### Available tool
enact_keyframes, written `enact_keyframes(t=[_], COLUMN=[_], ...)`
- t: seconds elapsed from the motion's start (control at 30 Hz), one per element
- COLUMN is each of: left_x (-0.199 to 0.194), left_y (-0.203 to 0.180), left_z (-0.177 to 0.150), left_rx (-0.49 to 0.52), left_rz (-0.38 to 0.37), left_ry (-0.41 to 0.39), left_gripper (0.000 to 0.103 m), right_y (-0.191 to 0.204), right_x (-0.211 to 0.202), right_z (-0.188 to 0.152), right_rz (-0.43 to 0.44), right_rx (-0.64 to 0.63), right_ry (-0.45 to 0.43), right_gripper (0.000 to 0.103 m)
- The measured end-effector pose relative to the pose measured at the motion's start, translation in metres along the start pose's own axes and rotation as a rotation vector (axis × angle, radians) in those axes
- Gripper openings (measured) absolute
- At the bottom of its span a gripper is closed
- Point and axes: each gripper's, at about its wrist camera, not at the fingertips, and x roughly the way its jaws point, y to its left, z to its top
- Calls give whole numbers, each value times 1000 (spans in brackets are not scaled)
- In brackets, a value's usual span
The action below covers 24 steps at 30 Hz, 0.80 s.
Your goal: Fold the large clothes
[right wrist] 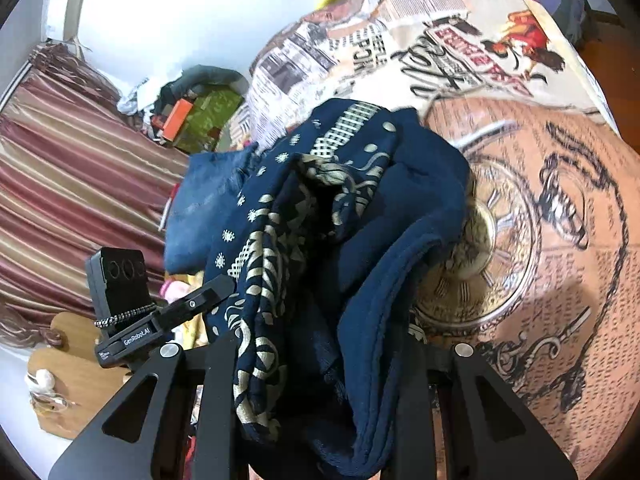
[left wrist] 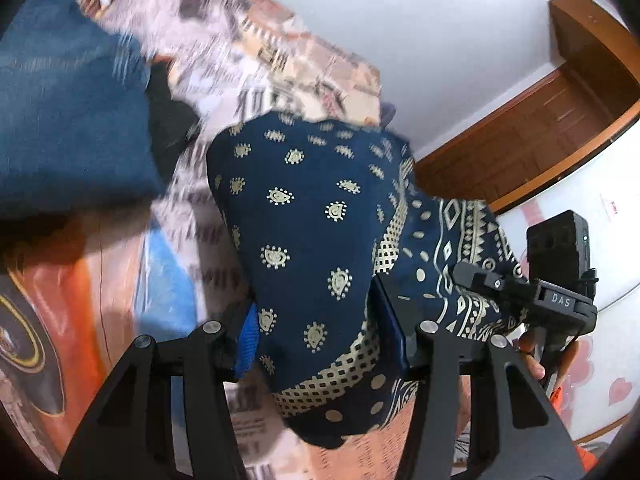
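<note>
A navy garment with gold print (left wrist: pixel 316 236) hangs bunched between both grippers, above a bed. My left gripper (left wrist: pixel 320 344) is shut on a fold of it; the blue pads (left wrist: pixel 249 340) press its sides. My right gripper (right wrist: pixel 320 360) is shut on another bunch of the same garment (right wrist: pixel 344 248), which drapes over and hides its fingertips. In the left wrist view the right gripper (left wrist: pixel 532 296) shows at the right, close by, against the cloth. In the right wrist view the left gripper (right wrist: pixel 168 316) shows at the left.
A bedsheet with newspaper and clock print (right wrist: pixel 540 240) lies below. A folded blue denim piece (left wrist: pixel 68 120) lies on the bed to the left. A wooden door (left wrist: pixel 540 128), striped curtains (right wrist: pixel 72 184) and a cluttered corner (right wrist: pixel 192 116) surround the bed.
</note>
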Motion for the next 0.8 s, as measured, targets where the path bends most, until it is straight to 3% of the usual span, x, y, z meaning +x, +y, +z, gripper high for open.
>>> enact_keyframes(t=[0.1,0.13,0.23,0.3,0.37,0.5,0.63,0.7,0.8], left_x=[4,5,11,16,27,44,37,29,12], left_y=[20,22,26,27,34,40,20,14,-2], left_z=[-5,-6,-9,-11,-10,-7,-4,-1,8], left_rx=[-68,-75,-76,-87,-146,-237,-156,-131,-71], left_rz=[-19,-26,8,15,-44,-169,-100,-95,-77], left_ry=[-3,-6,-26,-24,-2,29,-2,-7,-33], left_gripper=[66,68,88,98,100,94,82,70,59], right_y=[-2,-3,-11,-20,-26,-36,-29,-24,-10], right_x=[9,12,16,18,20,24,16,11,3], right_z=[-2,-2,-1,0,0,1,2,4,10], right_rz=[-41,-56,-102,-92,-71,-10,35,55,62], right_rx=[-9,-12,-1,22,52,99,83,83,57], right_ry=[16,18,18,26,41,64,51,45,24], right_gripper=[29,37,51,52,54,51,27,25,23])
